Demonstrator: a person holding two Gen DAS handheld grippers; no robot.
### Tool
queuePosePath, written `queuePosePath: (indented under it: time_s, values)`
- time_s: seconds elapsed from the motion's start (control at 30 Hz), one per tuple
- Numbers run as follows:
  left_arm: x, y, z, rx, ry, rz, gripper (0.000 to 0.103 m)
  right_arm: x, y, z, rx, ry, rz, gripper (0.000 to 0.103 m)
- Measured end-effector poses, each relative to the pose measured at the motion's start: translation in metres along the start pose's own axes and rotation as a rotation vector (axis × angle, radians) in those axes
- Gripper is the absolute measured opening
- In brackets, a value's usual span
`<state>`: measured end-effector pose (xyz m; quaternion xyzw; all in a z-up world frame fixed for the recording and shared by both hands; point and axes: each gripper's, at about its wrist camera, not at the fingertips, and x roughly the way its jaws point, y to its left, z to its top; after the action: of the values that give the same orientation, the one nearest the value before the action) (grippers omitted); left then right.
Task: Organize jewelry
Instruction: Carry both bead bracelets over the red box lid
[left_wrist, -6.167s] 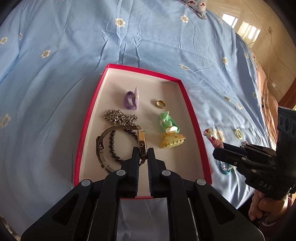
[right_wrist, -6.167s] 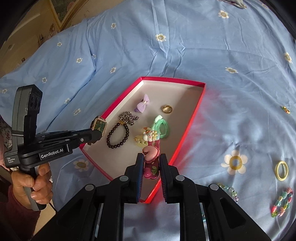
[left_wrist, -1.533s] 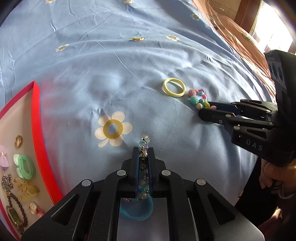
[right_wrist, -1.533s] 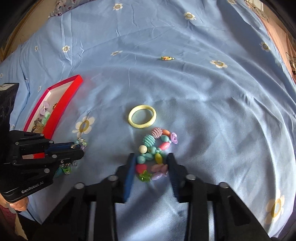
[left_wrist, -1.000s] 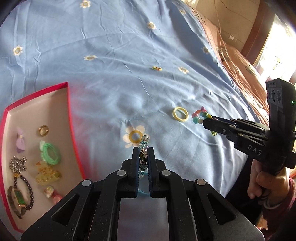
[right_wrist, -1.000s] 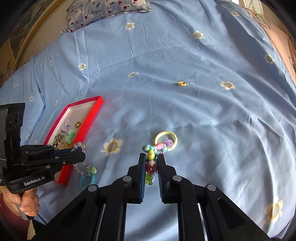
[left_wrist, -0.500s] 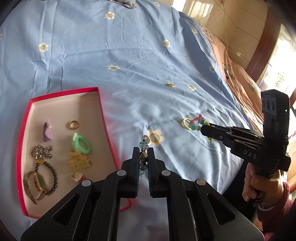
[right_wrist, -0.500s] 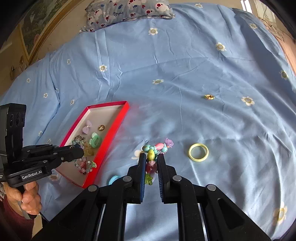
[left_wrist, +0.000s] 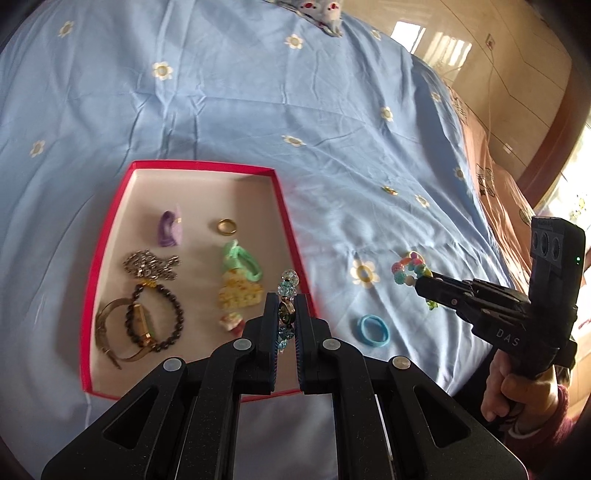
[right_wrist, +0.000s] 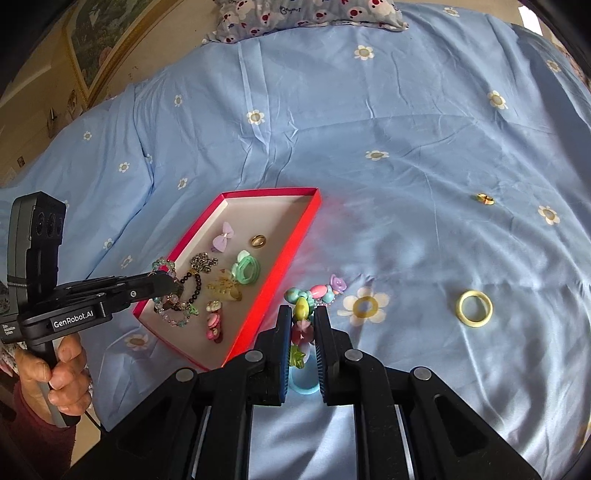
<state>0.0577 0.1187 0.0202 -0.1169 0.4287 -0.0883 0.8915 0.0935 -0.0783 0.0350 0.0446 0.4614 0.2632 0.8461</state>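
Left claw (left_wrist: 283, 317) clenched on a glass bead bracelet (left_wrist: 287, 286), held over the near right corner of the red tray (left_wrist: 105, 243). From the right wrist view the same bracelet (right_wrist: 173, 314) hangs off the left claw (right_wrist: 173, 286) above the tray's (right_wrist: 295, 236) near end, beads dangling over the tray floor.

Right claw (right_wrist: 301, 317) clenched on a colourful charm bracelet (right_wrist: 314, 291), held over the blue bedsheet (right_wrist: 406, 147) just right of the tray edge. In the left wrist view the right claw (left_wrist: 421, 282) shows that bracelet (left_wrist: 408, 266) at its tip, clear of the tray.

In the tray: purple bow clip (left_wrist: 170, 229), gold ring (left_wrist: 226, 226), silver chain (left_wrist: 149, 264), dark bead bracelet (left_wrist: 159, 317), watch (left_wrist: 110, 332), green hair tie (left_wrist: 242, 260), yellow hair claw clip (left_wrist: 238, 291), small pink clip (left_wrist: 231, 321).

On the bedsheet (left_wrist: 258, 92), outside the tray: blue hair tie (left_wrist: 373, 329) near the tray's right side, directly under the right claw; yellow ring band (right_wrist: 474, 308) well to the right; small gold piece (right_wrist: 485, 199) farther off, too small to identify.

Pillow (right_wrist: 306, 14) at the far end of the bed.
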Motion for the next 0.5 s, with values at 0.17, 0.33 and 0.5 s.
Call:
queuePosePath:
  time_s: [0.17,0.33,0.5]
  values:
    - [-0.007,0.02,-0.005,-0.046,-0.009,0.019,0.006,0.008,0.015,0.0,-0.015,0.014,0.031,0.012]
    - [-0.012,0.037,-0.01,-0.09,-0.015,0.035,0.006,0.013,0.028,0.001,-0.034,0.024,0.053,0.012]
    - [-0.016,0.048,-0.014,-0.112,-0.02,0.048,0.006,0.019,0.038,0.002,-0.051,0.034,0.067,0.012]
